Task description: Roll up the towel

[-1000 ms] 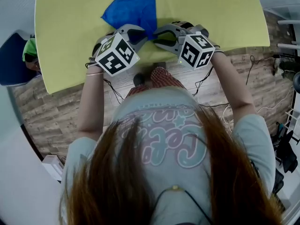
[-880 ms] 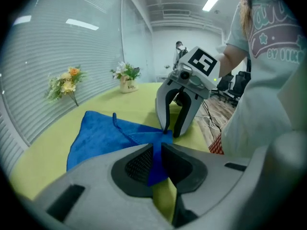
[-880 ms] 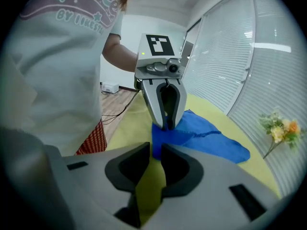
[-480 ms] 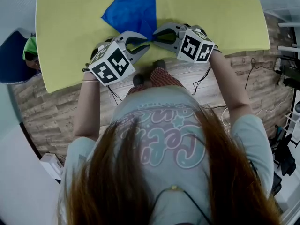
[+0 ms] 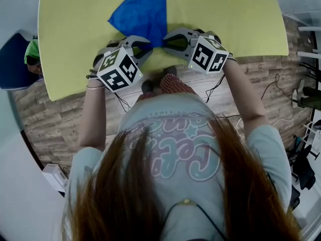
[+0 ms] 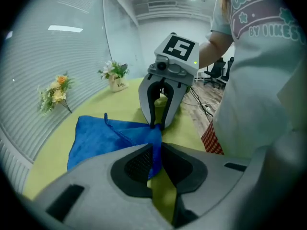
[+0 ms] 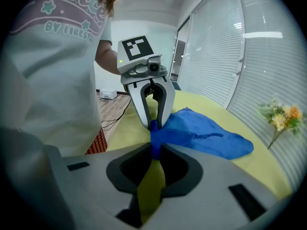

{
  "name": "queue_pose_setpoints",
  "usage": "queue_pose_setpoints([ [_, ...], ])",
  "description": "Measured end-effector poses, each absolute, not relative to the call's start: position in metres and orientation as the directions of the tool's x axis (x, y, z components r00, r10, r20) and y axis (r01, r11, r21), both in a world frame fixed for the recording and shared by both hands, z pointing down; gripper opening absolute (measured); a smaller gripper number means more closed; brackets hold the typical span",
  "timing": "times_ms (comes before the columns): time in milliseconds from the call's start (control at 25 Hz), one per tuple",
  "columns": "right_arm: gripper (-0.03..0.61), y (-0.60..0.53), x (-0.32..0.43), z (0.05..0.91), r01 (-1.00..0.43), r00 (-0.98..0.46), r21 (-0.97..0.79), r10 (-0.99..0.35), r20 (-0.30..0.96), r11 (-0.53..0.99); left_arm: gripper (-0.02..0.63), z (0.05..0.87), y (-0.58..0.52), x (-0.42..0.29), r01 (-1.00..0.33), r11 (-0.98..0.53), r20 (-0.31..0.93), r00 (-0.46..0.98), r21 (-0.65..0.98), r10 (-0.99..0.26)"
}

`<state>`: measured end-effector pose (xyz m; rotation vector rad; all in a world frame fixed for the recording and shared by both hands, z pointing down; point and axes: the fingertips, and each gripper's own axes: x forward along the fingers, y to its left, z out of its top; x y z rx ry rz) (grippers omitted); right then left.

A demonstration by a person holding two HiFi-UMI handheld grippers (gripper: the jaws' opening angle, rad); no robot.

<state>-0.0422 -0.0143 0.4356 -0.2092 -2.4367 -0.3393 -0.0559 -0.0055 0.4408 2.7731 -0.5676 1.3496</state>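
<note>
A blue towel [image 5: 143, 11] lies on the yellow table [image 5: 75, 29], its near corner drawn to a point at the table's front edge. My left gripper [image 5: 151, 45] and right gripper [image 5: 165, 42] meet tip to tip at that corner. In the left gripper view the left gripper [image 6: 156, 151] is shut on a fold of the towel [image 6: 108, 135], with the right gripper [image 6: 160, 124] facing it. The right gripper [image 7: 154, 150] has just been closing, and the towel's [image 7: 204, 131] bunched corner is pinched between its pads. The left gripper [image 7: 153, 123] stands opposite.
A small vase of flowers [image 6: 114, 75] and a loose flower bunch [image 6: 55, 92] sit at the table's far side. The person's body is close behind the front edge. A blue chair [image 5: 12, 64] stands left, and cables lie on the wooden floor [image 5: 261, 74].
The left gripper has shifted slightly left and back along the front edge. The right gripper has rolled a little. Both stay at the towel's near corner.
</note>
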Motion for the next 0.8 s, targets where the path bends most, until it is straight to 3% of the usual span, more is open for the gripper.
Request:
queue_pose_setpoints([
  [240,0.103,-0.009,-0.044,0.436,0.267,-0.776,0.227,0.069,0.627,0.937,0.029,0.443,-0.005,-0.055,-0.316,-0.934,0.768,0.553,-0.165,-0.323],
  [280,0.090,-0.011,-0.044,0.436,0.263,-0.778,0.214,0.075,0.624,0.941,0.029,0.442,-0.005,-0.055,-0.320,-0.934,0.765,0.559,-0.157,-0.320],
  [320,0.016,-0.013,-0.044,0.436,0.257,-0.779,0.203,0.078,0.623,0.945,0.029,0.441,-0.006,-0.055,-0.331,-0.933,0.760,0.568,-0.140,-0.316],
  [440,0.028,-0.017,-0.046,0.435,0.243,-0.777,0.162,0.092,0.622,0.956,0.031,0.431,-0.008,-0.058,-0.374,-0.922,0.731,0.602,-0.096,-0.320],
  [600,0.026,-0.021,-0.044,0.425,0.175,-0.811,0.017,0.135,0.569,0.984,0.190,0.426,-0.004,-0.052,-0.338,-0.930,0.733,0.594,-0.146,-0.331],
  [800,0.026,-0.031,-0.044,0.418,0.139,-0.826,-0.109,0.176,0.535,0.984,0.168,0.430,-0.020,-0.052,-0.317,-0.905,0.736,0.533,-0.284,-0.417],
])
